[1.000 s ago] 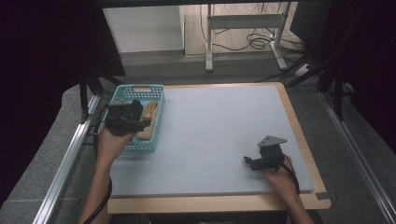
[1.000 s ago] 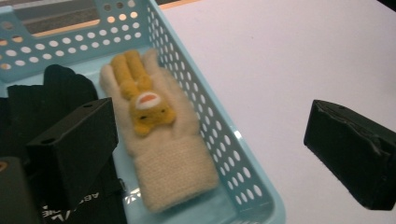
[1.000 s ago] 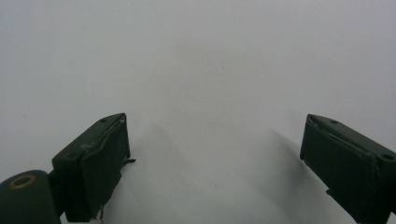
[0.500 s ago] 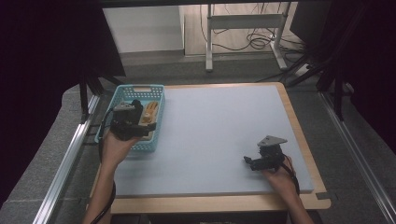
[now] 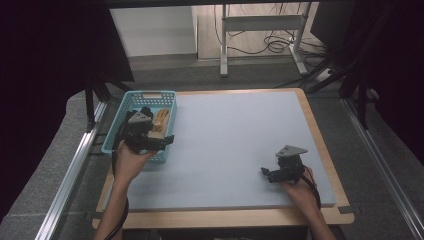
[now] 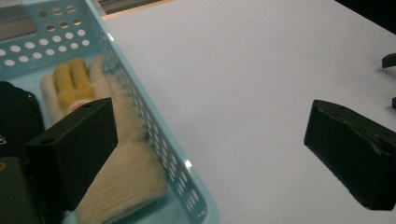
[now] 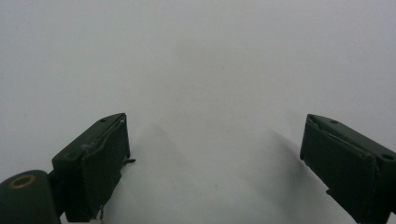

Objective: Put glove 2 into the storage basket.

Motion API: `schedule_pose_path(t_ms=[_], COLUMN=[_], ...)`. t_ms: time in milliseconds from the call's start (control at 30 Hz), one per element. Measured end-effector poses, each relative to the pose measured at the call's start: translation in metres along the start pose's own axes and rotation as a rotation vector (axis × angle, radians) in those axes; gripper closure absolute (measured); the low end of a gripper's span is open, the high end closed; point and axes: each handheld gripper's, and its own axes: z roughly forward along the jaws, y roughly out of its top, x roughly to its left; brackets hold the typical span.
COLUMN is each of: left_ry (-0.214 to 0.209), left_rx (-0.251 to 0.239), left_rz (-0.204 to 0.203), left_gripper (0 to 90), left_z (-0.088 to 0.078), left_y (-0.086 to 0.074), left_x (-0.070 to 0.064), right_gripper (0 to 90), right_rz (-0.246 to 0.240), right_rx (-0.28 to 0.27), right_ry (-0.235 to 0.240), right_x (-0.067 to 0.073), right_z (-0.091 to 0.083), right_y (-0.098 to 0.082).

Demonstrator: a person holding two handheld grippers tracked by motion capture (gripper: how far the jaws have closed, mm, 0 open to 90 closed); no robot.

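Glove (image 6: 116, 168) lies in the basket (image 6: 187, 186) under the left gripper's (image 6: 210, 158) wide-spread, empty fingers (image 6: 74, 149).

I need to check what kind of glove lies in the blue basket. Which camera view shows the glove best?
The left gripper view: the glove lies close up in the basket, cream knit with yellow fingers, partly behind one jaw. The high view shows it small and blurry beside the left gripper. The right gripper view faces bare table.
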Motion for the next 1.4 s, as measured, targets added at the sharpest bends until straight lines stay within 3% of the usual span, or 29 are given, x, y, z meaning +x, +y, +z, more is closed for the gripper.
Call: schedule_pose_path(t_ms=[367,1400], left_ry=[-0.032,-0.154], left_rx=[-0.01,0.001], left_rz=[0.038,0.087], left_gripper=[3.0,1.1], left_z=[0.006,0.038], left_y=[-0.001,-0.002], left_x=[-0.018,-0.064], right_gripper=[7.9,7.9], right_rz=[-0.002,-0.002], right_rx=[-0.001,-0.001], right_ry=[-0.001,-0.003], right_x=[0.0,0.0], right_z=[0.0,0.0], right_y=[0.0,0.0])
